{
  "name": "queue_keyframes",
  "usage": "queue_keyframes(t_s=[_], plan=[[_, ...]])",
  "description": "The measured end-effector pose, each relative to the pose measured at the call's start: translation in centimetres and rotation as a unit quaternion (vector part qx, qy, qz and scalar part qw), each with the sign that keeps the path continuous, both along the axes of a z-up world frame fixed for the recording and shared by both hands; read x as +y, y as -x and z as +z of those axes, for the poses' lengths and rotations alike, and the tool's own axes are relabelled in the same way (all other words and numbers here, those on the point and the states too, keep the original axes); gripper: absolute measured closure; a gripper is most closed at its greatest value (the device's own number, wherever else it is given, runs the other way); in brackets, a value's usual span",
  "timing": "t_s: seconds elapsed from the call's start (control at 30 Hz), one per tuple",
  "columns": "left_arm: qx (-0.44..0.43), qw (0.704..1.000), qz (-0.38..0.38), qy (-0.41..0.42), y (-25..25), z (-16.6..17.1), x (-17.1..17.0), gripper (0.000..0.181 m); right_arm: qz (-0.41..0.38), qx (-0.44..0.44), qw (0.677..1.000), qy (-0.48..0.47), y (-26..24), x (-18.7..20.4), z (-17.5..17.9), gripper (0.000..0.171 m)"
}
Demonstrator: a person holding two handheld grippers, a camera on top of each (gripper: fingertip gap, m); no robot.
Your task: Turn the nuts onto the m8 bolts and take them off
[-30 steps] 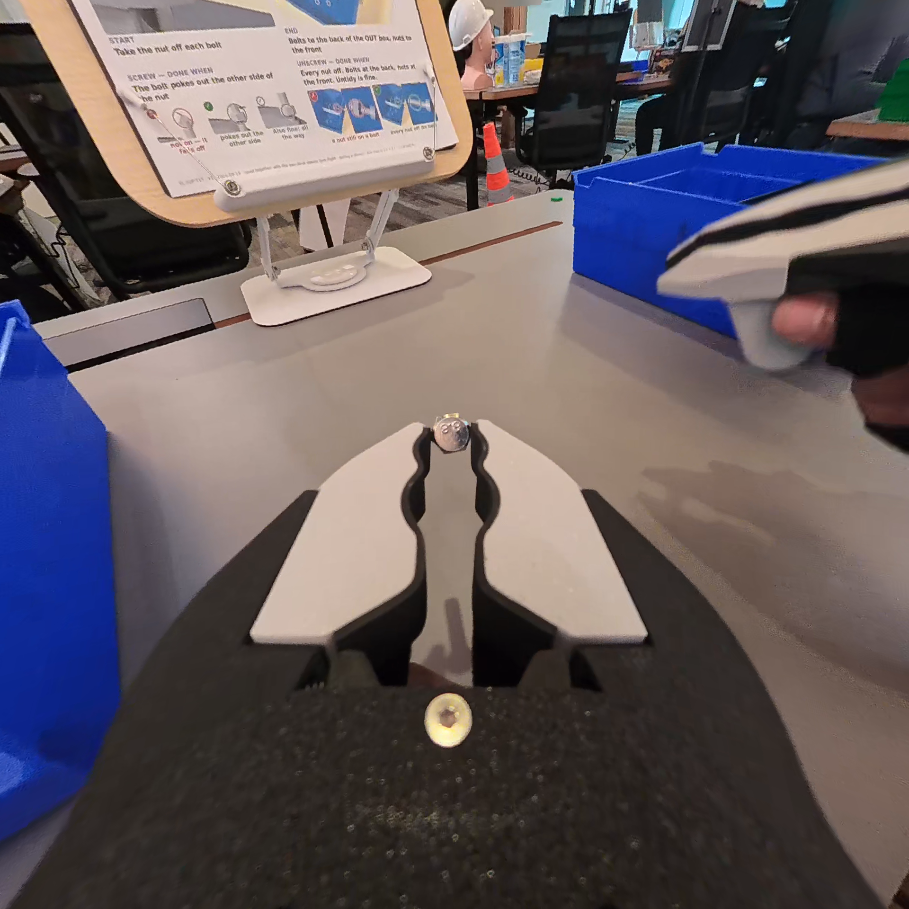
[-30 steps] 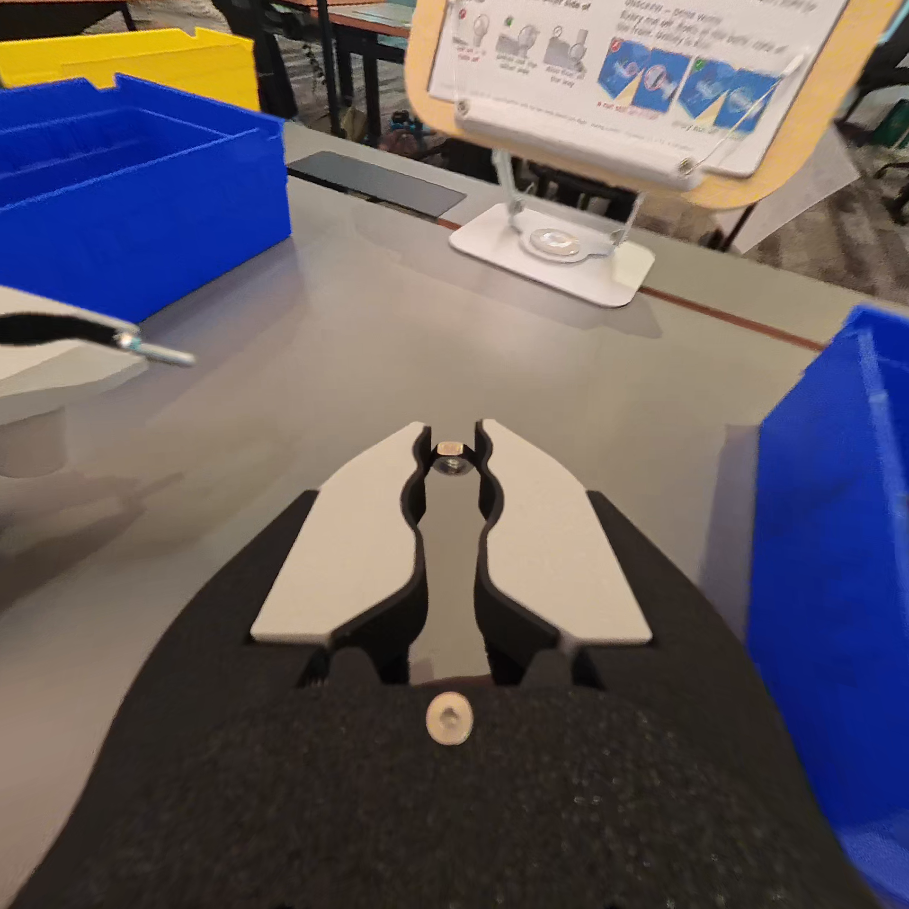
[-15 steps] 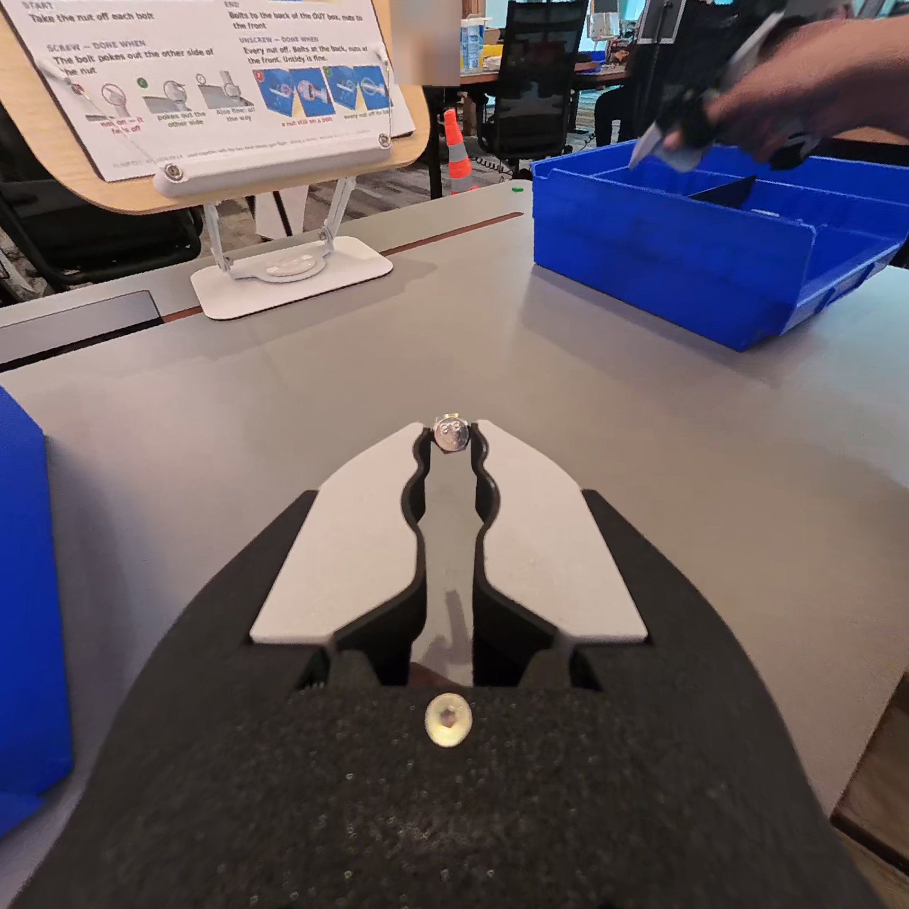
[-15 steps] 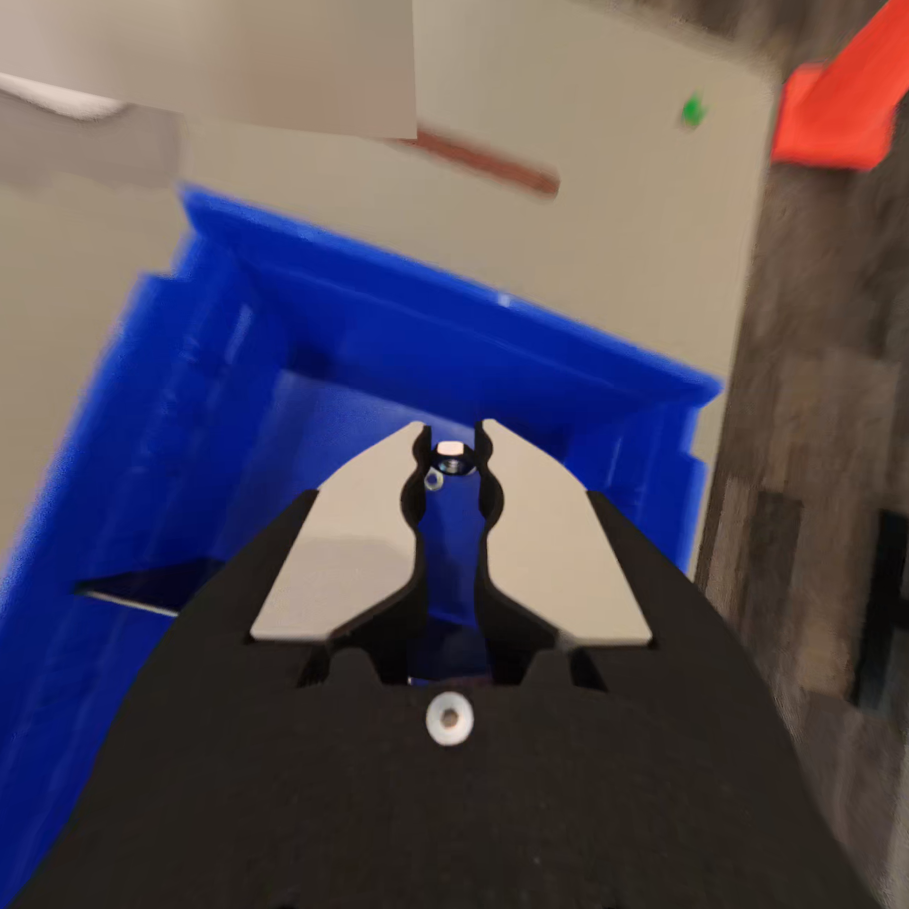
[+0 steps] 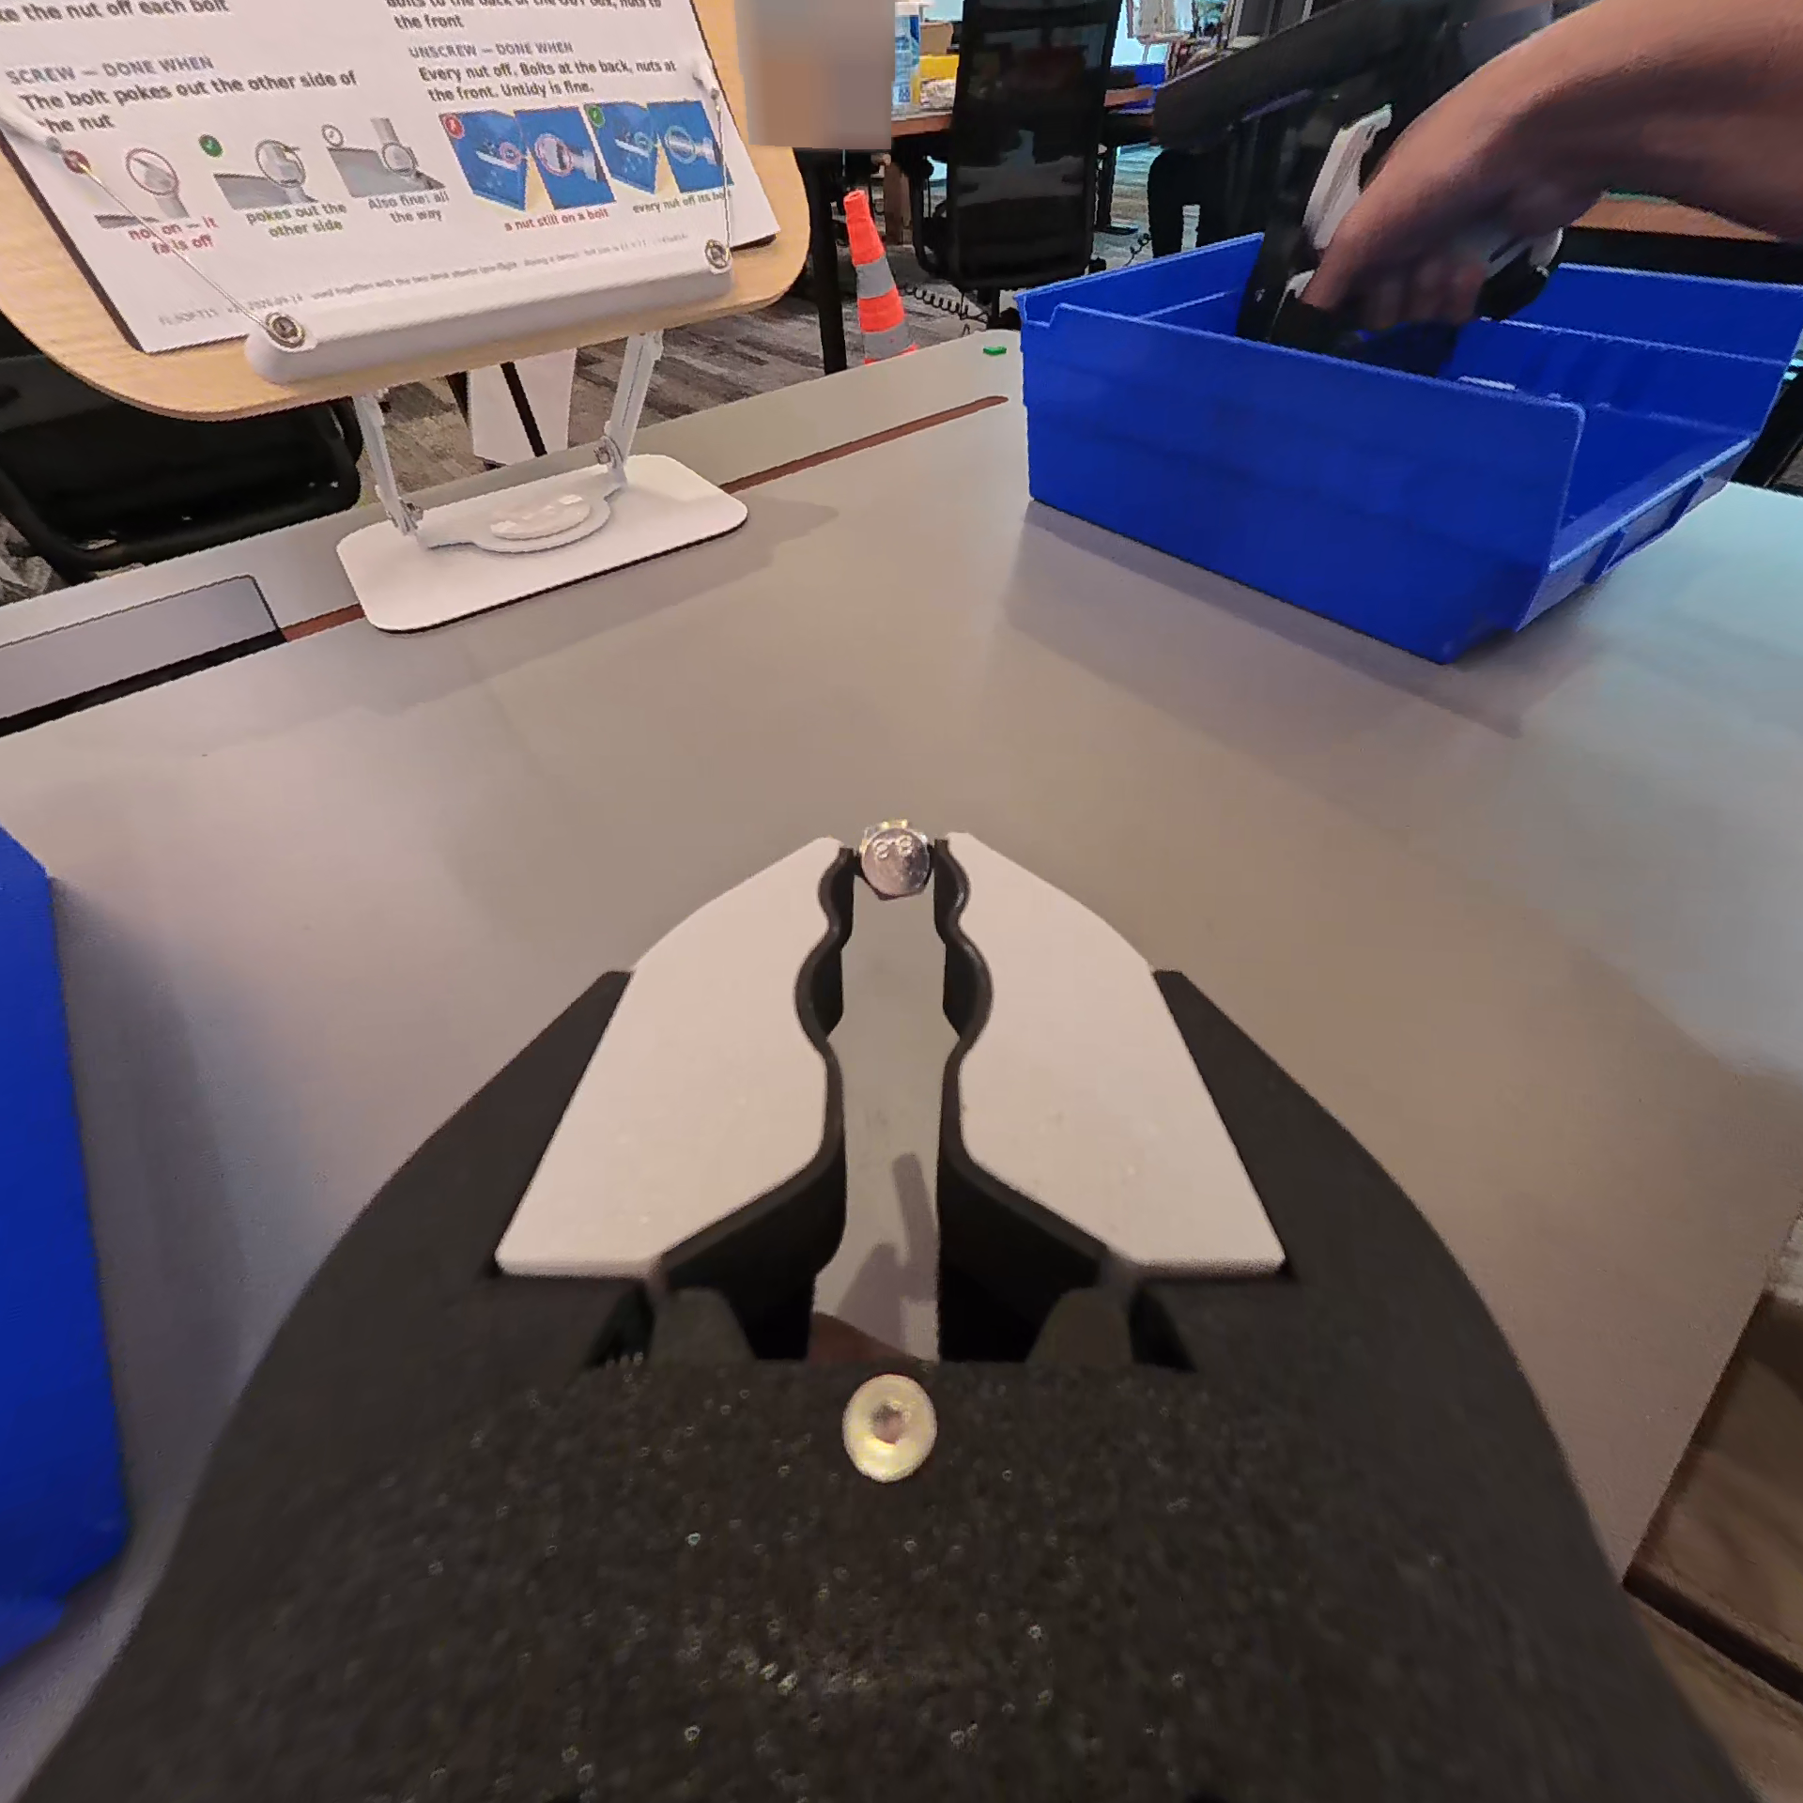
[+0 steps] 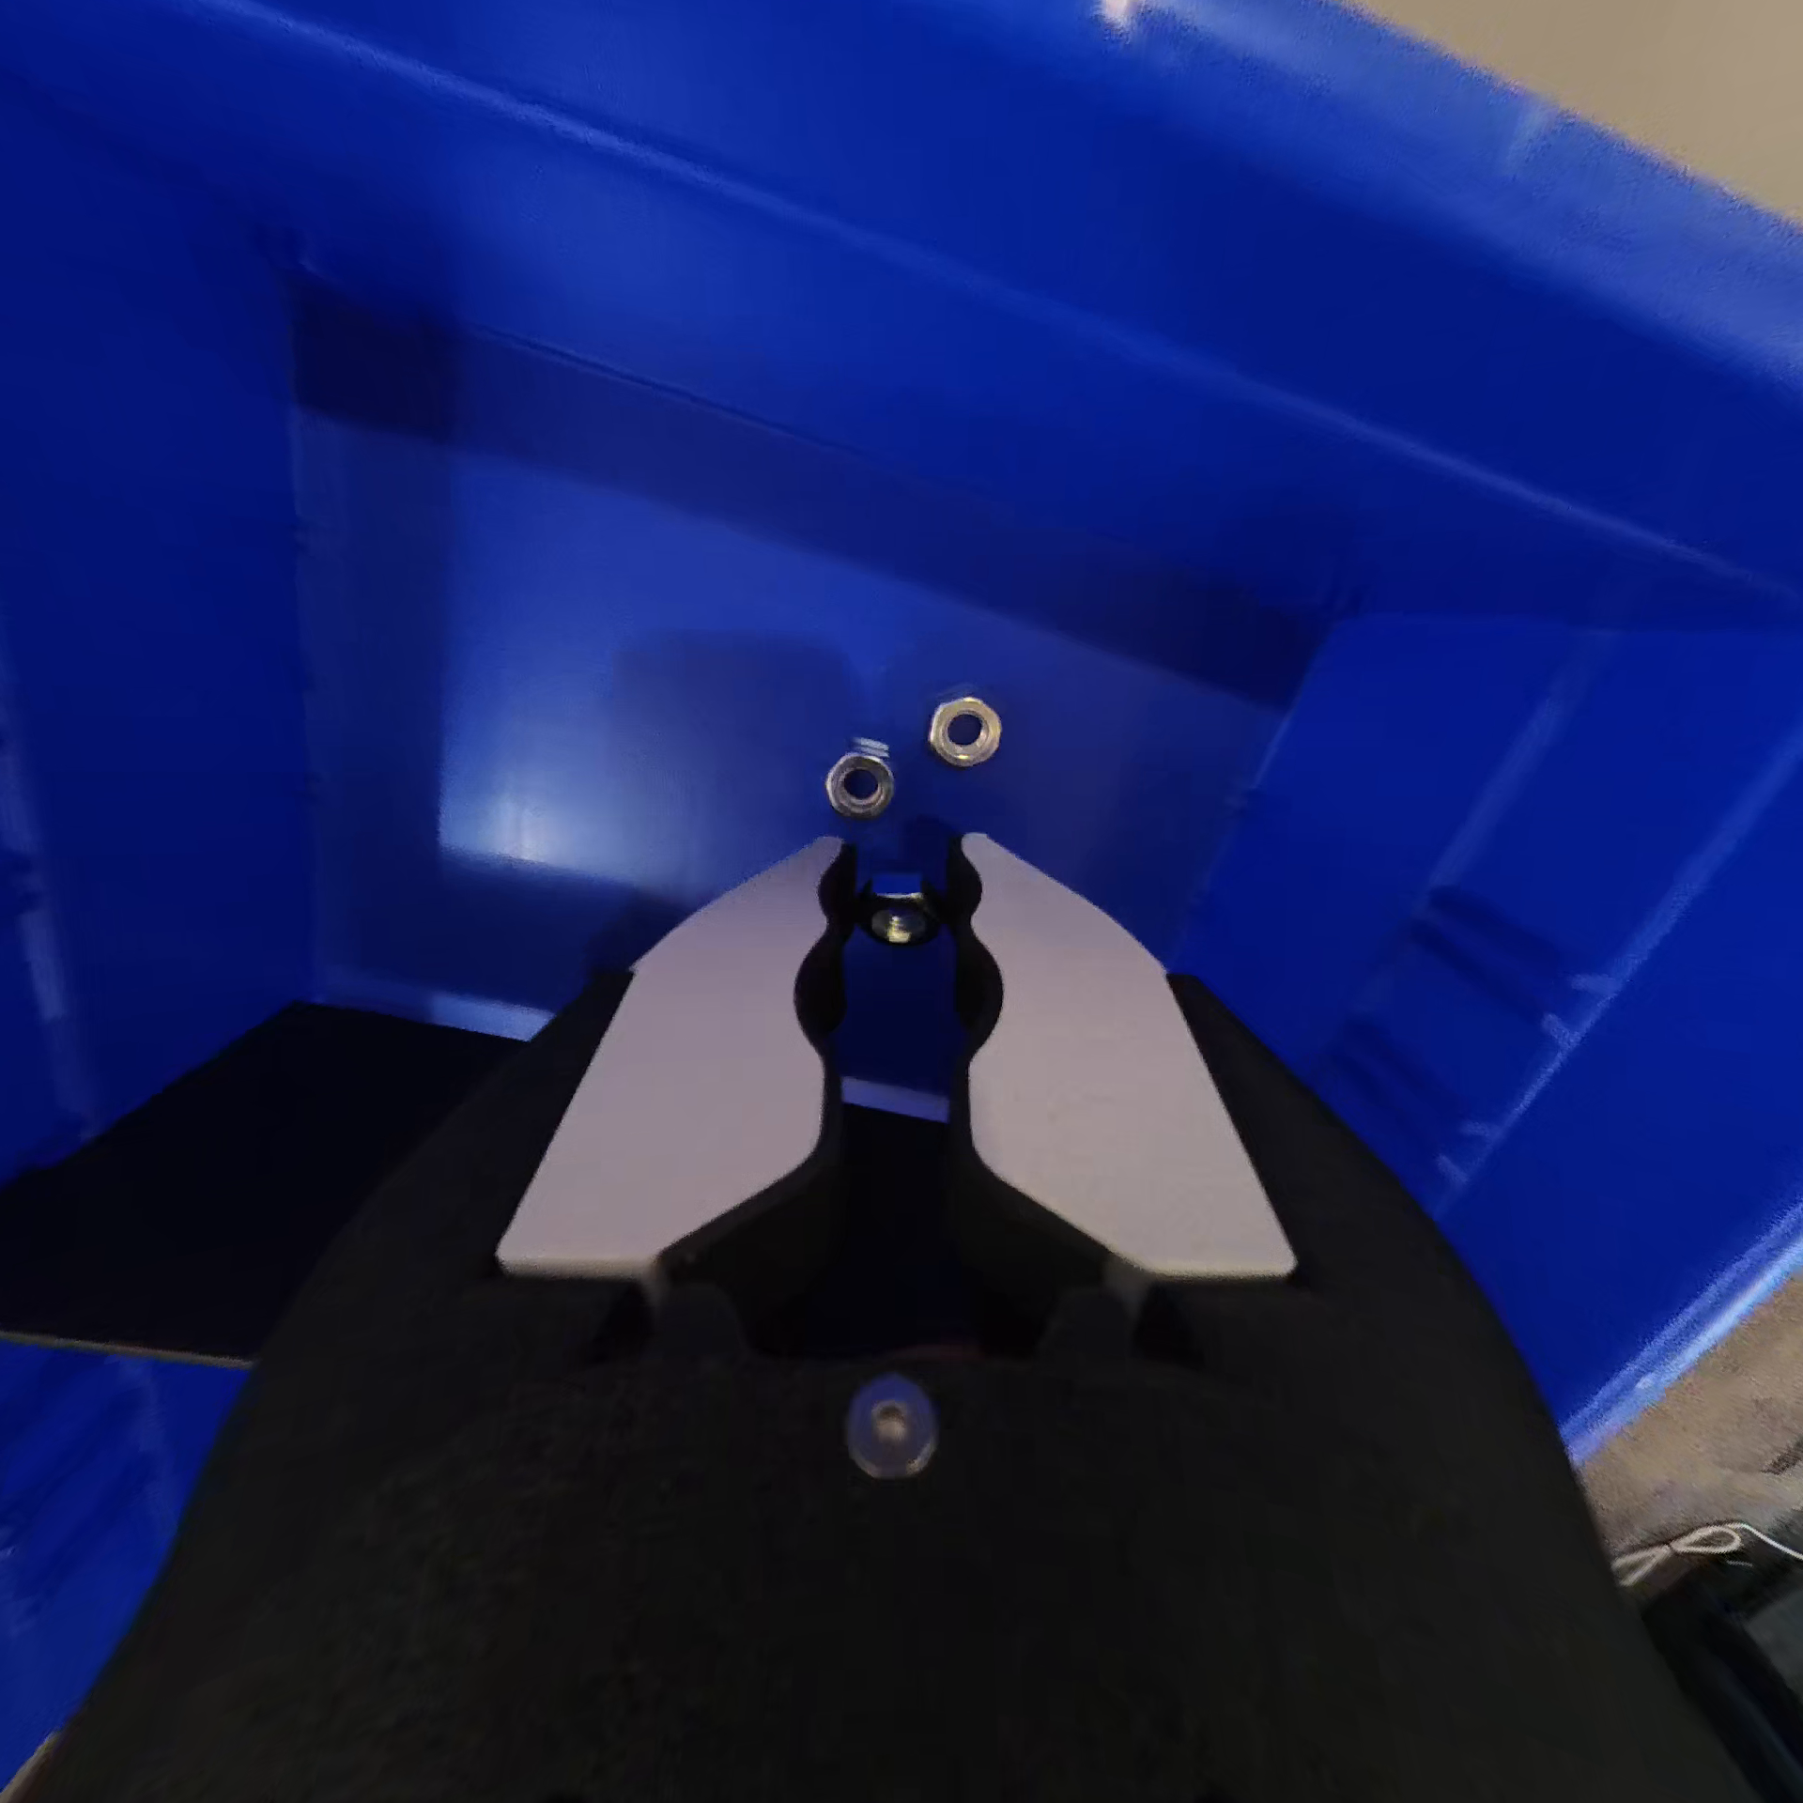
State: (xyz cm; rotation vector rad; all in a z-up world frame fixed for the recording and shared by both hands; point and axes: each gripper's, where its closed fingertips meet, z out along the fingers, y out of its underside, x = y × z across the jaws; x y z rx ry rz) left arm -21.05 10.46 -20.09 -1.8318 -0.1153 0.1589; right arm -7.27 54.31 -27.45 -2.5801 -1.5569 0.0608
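The grey surface [image 5: 1122,800] carries a blue bin [image 5: 1366,507] at the far right and an instruction stand [image 5: 527,527] at the back. The right gripper [image 6: 900,883] reaches down into the bin [image 6: 878,410], its fingers [image 6: 741,1054] closed to a narrow gap and pinching a nut [image 6: 898,919] at the tips, above two loose nuts [image 6: 859,785] lying on the bin floor just ahead. The left gripper [image 5: 896,863] hangs over the open surface, well apart from the bin, its fingers [image 5: 702,1073] nearly shut on the head of a bolt [image 5: 896,863]; its shank is hidden behind the head. The likely step is dropping the removed nut in with the others. Released from this height, the nut could bounce or roll on the hard plastic, perhaps toward the black divider [image 6: 244,1151] at the left. The tip grip on the bolt head looks slight, so a tilt of the left gripper could let it twist or slip out onto the surface.
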Motion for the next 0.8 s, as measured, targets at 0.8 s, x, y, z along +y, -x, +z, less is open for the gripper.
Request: queue_keyframes(t_s=[0.8], plan=[[0.003, 0.996, 0.083, -0.013, 6.1, 0.9, -1.4, 0.166, 0.079, 0.501, 0.820, -0.266, 7.3, -30.3, 10.2, 0.107]])
